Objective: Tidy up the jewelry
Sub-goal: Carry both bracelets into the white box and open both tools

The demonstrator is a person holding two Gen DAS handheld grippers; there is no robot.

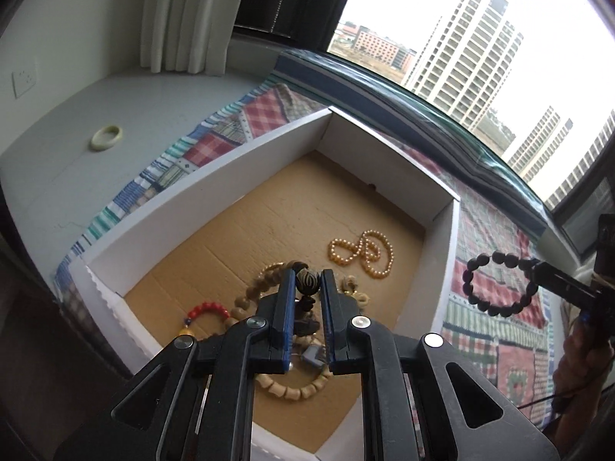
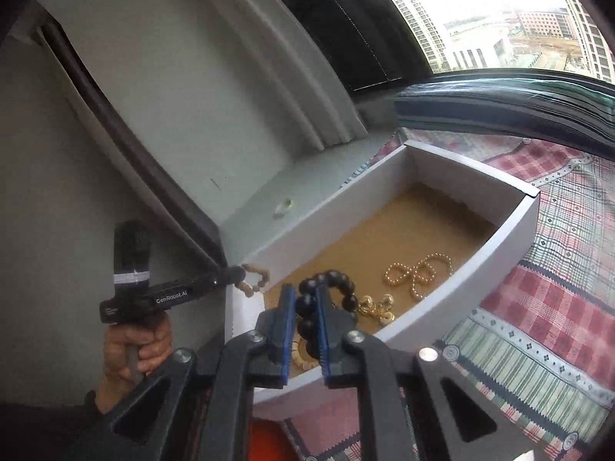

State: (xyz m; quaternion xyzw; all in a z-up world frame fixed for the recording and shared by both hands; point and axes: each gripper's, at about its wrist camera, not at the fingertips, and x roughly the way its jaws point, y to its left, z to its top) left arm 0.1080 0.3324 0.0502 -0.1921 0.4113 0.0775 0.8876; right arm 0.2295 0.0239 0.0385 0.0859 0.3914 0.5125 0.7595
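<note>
By the window, over the box (image 1: pixel 215 176) — left gripper (image 1: pixel 307 280) pinching tan beads (image 1: pixel 246 296), right gripper (image 2: pixel 306 299) black beads (image 2: pixel 330 282).

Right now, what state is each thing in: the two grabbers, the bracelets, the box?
left gripper: shut on the tan bead bracelet, lifted
right gripper: shut on the black bead bracelet, lifted
white box: open, no lid
gold pearl strand: lying looped on the box floor
red bead bracelet: lying in the box
pale bangle: flat on the white ledge, outside the box
</note>
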